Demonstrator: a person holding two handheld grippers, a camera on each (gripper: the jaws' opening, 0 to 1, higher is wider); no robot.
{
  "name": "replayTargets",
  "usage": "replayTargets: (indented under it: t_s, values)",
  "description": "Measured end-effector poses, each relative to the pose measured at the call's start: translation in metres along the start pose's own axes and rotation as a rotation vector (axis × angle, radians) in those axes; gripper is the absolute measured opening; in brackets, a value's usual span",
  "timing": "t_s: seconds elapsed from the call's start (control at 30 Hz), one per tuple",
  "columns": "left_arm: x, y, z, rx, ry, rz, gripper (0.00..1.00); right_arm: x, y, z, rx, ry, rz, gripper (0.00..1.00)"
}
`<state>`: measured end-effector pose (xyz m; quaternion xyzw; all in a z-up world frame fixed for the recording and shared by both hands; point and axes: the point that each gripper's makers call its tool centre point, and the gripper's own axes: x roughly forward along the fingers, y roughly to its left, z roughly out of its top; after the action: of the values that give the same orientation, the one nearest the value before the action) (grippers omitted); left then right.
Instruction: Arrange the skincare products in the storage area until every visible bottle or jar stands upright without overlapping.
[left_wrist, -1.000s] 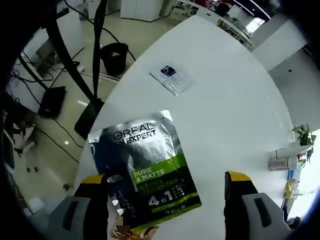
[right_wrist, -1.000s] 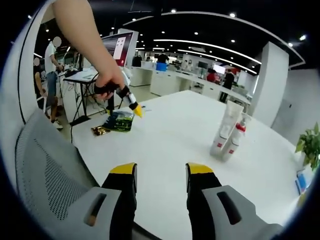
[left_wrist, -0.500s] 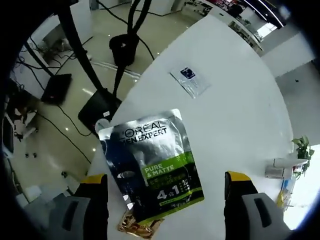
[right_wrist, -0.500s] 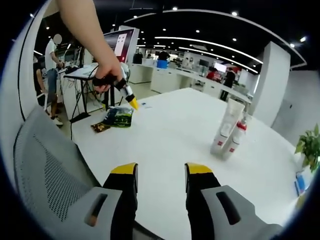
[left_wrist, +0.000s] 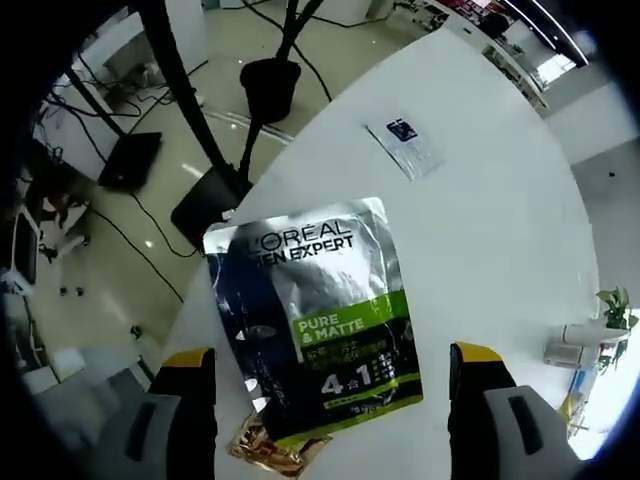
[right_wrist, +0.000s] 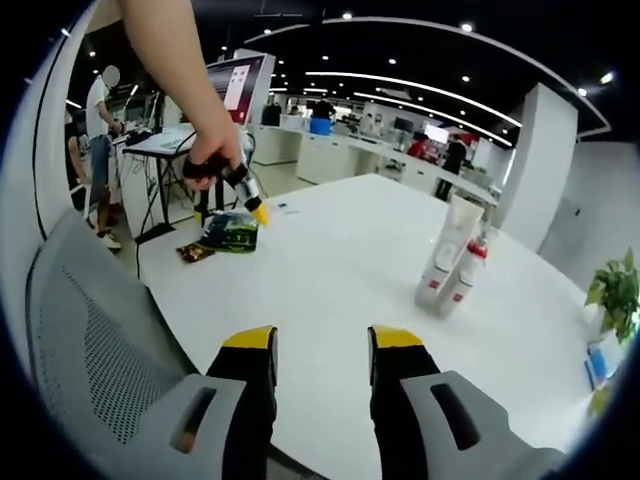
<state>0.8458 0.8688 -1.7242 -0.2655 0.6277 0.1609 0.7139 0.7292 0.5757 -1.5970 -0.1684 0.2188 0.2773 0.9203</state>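
A silver, black and green L'Oreal sachet (left_wrist: 310, 320) lies flat near the white table's edge, with a small gold packet (left_wrist: 275, 450) at its near corner. My left gripper (left_wrist: 330, 365) hovers open above them, its jaws wide to either side of the sachet and not touching it. A small white and blue sachet (left_wrist: 405, 148) lies farther along the table. In the right gripper view, a white tube (right_wrist: 445, 250) and a red-capped bottle (right_wrist: 470, 272) stand upright side by side. My right gripper (right_wrist: 322, 342) is open over bare table, holding nothing. A hand holds the left gripper (right_wrist: 245, 195) over the sachet (right_wrist: 228, 230).
The round white table (right_wrist: 340, 270) drops off to floor with cables, a stand base (left_wrist: 205, 205) and a black bin (left_wrist: 270, 85). A grey mesh chair back (right_wrist: 90, 340) stands at my right gripper's left. A potted plant (right_wrist: 615, 290) sits at the table's far right.
The left gripper has pulled up and back from the L'Oreal sachet, which stays flat on the table. The right gripper has barely moved.
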Motion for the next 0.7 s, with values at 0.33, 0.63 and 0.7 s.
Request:
replayTargets:
  t_s: [0.33, 0.63, 0.7]
  values:
    - [0.01, 0.003, 0.003, -0.016, -0.064, 0.126, 1.0, -0.001, -0.004, 0.0, 0.011, 0.002, -0.014, 0.32]
    - [0.015, 0.005, 0.009, -0.05, -0.08, 0.169, 1.0, -0.001, -0.004, -0.002, 0.008, 0.007, -0.017, 0.31]
    - [0.015, 0.005, 0.008, -0.052, -0.086, 0.17, 1.0, -0.001, -0.004, -0.002, 0.008, 0.005, -0.018, 0.31]
